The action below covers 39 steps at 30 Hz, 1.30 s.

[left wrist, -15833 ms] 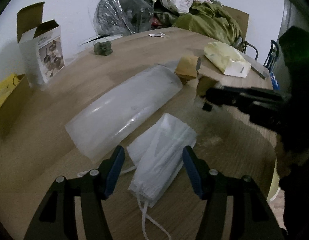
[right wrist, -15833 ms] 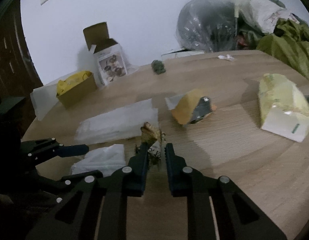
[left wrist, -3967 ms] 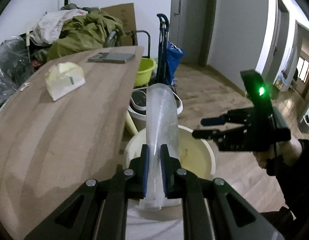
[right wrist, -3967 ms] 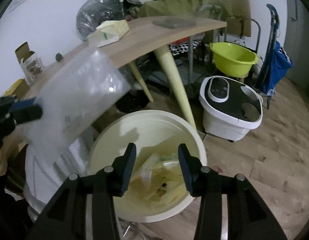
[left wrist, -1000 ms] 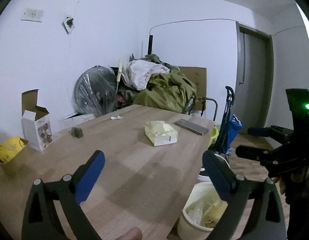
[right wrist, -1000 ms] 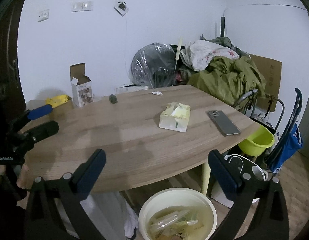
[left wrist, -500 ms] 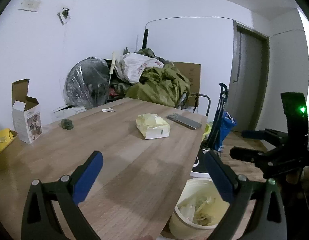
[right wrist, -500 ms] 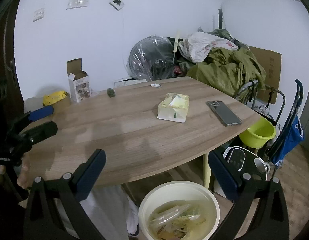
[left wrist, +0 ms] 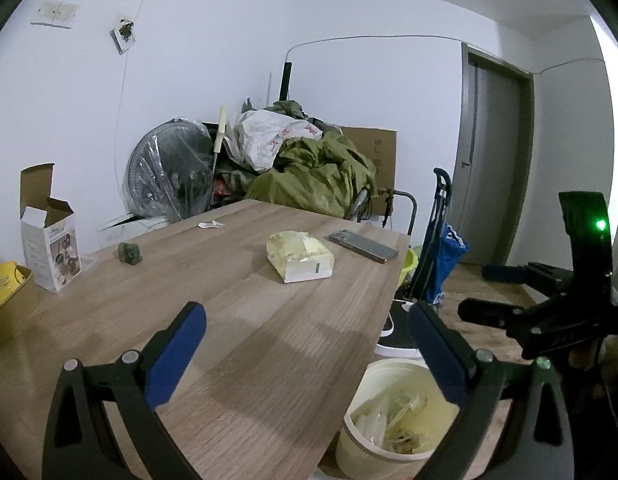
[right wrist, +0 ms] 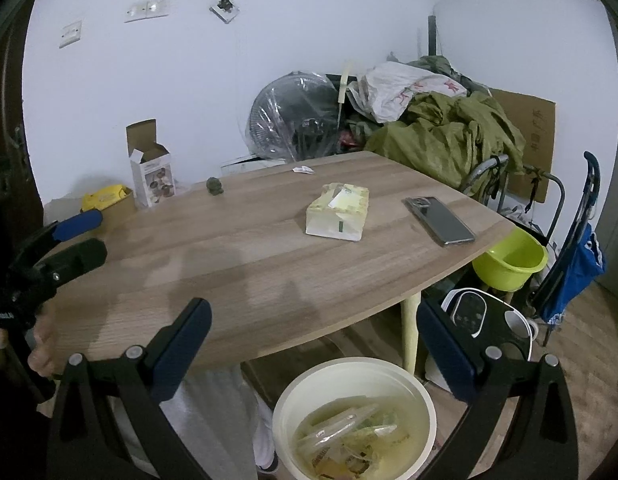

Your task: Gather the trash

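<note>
Wood-grain table point(right wrist: 245, 264) | round cream trash bin point(right wrist: 351, 368) at 6 o'clock below its edge, holding crinkled wrappers point(right wrist: 341, 436) | left gripper point(left wrist: 307, 350) spread wide, empty | right gripper point(right wrist: 313, 344) spread wide, empty | soft yellow tissue pack point(right wrist: 337, 211) mid-table

Right gripper point(right wrist: 313, 320) is spread wide, holding nothing, above the cream trash bin point(right wrist: 421, 404), which contains wrappers point(right wrist: 349, 440). Beyond the bin, the wooden table point(right wrist: 249, 264) carries a tissue pack point(right wrist: 337, 216) and phone point(right wrist: 439, 220).
</note>
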### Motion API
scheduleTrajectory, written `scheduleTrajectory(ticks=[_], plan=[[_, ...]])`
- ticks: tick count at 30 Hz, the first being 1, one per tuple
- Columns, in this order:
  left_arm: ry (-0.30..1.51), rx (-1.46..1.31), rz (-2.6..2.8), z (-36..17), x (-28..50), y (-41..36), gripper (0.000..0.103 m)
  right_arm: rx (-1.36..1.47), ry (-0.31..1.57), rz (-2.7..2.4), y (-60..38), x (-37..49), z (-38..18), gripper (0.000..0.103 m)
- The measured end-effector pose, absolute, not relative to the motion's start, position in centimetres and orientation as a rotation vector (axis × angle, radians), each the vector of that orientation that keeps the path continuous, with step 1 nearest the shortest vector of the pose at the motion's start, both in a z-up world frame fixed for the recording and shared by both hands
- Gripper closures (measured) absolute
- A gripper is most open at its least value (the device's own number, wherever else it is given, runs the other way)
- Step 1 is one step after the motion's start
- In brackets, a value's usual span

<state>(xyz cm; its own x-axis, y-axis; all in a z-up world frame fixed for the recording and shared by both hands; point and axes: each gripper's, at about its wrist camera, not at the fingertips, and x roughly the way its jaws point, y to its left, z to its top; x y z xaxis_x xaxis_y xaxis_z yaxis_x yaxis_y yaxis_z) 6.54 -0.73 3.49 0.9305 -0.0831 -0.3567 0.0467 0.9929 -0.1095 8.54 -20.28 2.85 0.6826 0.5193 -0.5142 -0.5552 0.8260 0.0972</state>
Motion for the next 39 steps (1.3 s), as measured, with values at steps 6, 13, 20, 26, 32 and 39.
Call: scheduleTrajectory(ticks=[6, 13, 20, 26, 32, 39], plan=[[0.367, -0.099, -0.069, 3.54, 6.5, -0.77, 0.002, -0.068, 0.557, 0.602, -20.38, 8.58, 2.86, 0.001], [0.367, -0.108, -0.066, 3.62, 6.46, -0.75, 0.002, -0.068, 0.556, 0.601, -20.34, 8.55, 2.85, 0.001], [0.371, -0.11, -0.073, 3.69, 6.46, -0.94, 0.002, -0.067, 0.554, 0.6, -20.37, 8.47, 2.93, 0.001], [0.372, -0.112, -0.074, 3.66, 6.48, -0.9, 0.002, -0.067, 0.552, 0.601, -20.41, 8.38, 3.04, 0.001], [0.372, -0.113, -0.072, 3.68, 6.5, -0.84, 0.002, -0.067, 0.552, 0.6, -20.32, 8.38, 3.02, 0.001], [0.373, -0.117, -0.073, 3.73, 6.48, -0.76, 0.002, -0.067, 0.552, 0.6, -20.28, 8.34, 3.0, 0.001]])
